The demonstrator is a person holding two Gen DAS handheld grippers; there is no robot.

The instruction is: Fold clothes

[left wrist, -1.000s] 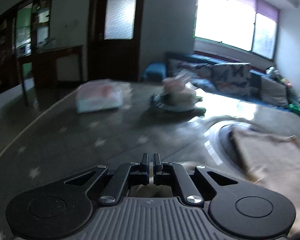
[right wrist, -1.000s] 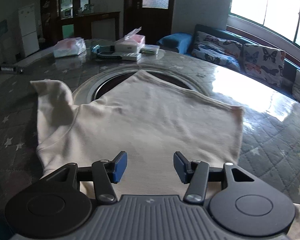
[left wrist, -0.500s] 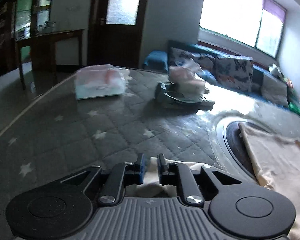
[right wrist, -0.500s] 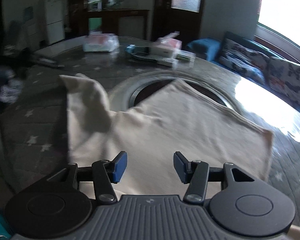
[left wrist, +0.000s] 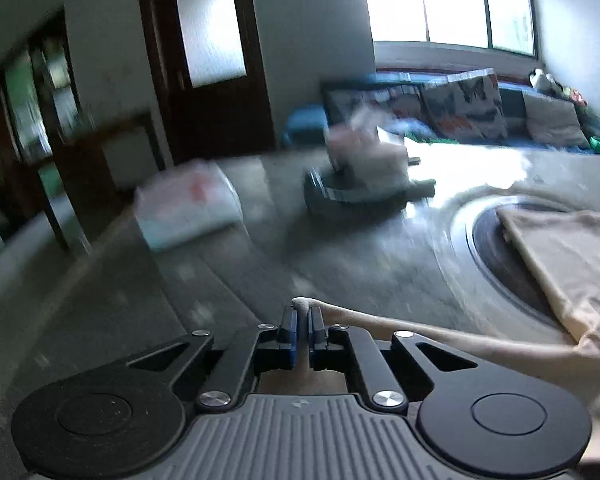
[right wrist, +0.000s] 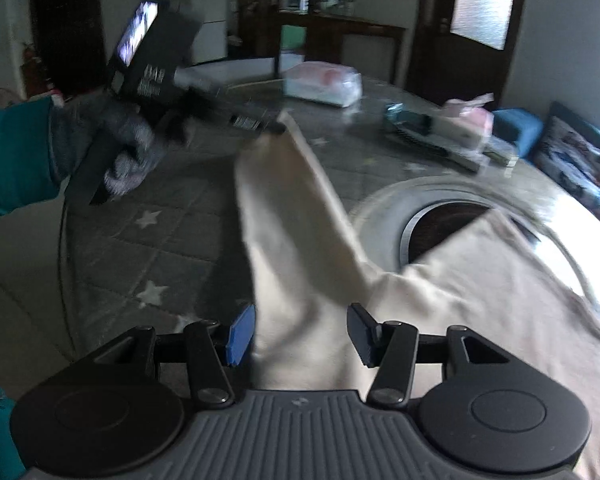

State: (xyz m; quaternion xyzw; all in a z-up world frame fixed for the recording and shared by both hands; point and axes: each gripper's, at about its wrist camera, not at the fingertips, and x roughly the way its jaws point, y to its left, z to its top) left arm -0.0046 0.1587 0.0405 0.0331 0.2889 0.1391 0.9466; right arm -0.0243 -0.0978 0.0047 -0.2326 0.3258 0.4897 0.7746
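The left claw [left wrist: 300,322] pinches the soft, floppy cream cloth shirt's [right wrist: 480,292] sleeve tip — light, bendy; right claw [right wrist: 300,334] gapes wide, holding nothing.

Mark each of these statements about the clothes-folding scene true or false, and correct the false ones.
1. The left gripper is shut on a corner of the beige garment. True.
2. The right gripper is clamped on the cloth. False: its jaws stand wide apart, with cloth lying between them but not pinched.
3. The strip of garment running up to the left gripper is lifted off the table. True.
4. The table cover is plain red. False: it is grey, quilted, with pale stars.
5. The garment lies partly over the round dark opening in the table. True.
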